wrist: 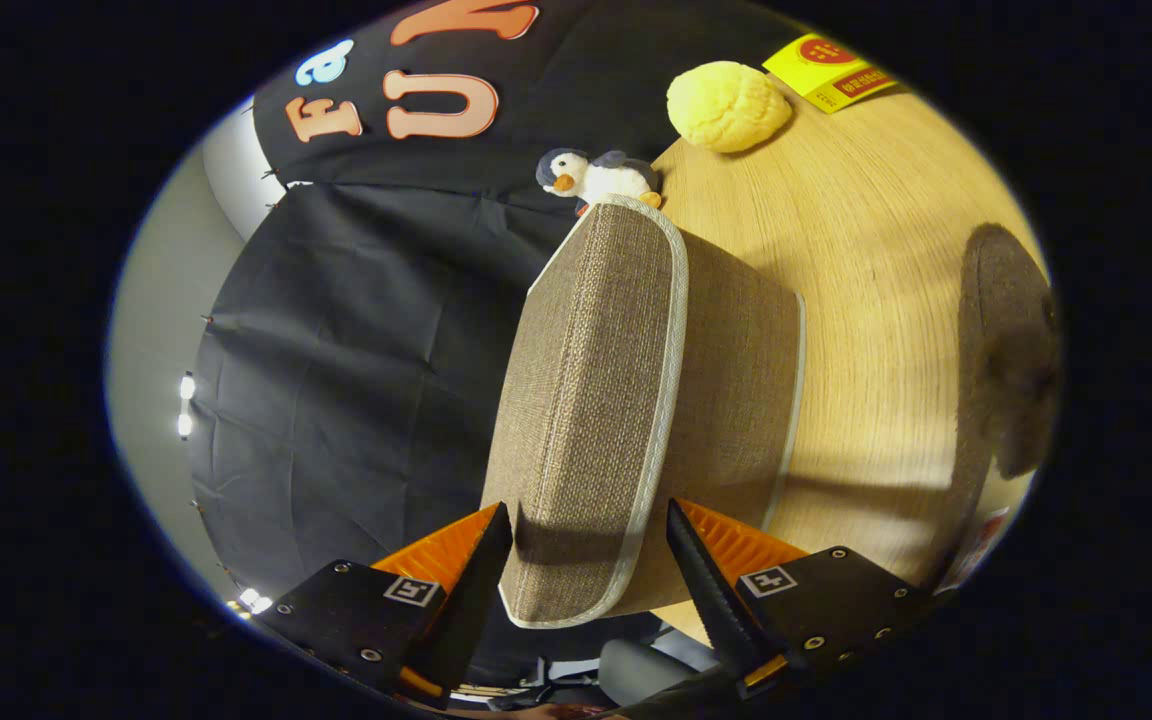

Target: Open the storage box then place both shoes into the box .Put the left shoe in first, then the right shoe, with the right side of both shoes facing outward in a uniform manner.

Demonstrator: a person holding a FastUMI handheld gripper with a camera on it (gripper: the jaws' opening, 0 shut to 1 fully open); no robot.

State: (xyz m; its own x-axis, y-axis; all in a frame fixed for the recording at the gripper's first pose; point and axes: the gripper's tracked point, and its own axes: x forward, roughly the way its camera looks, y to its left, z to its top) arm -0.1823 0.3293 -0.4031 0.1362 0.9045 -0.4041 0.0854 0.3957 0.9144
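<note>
Right now the gripper (589,545) has its fingers spread wide, one on each side of the storage box (636,400) – whether either finger presses on the fabric I cannot tell. That woven brown box with pale piping stands on the wooden table (866,250). Beyond it sit a penguin toy (596,177) and a yellow plush lump (728,105); a dark fuzzy shoe (1011,350) lies off to the fingers' right.

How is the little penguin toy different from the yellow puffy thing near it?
The penguin toy is grey and white with an orange beak; the yellow plush ball is one colour. The penguin is smaller and sits at the table edge, behind the storage box; the ball lies further in. Both look soft.
</note>
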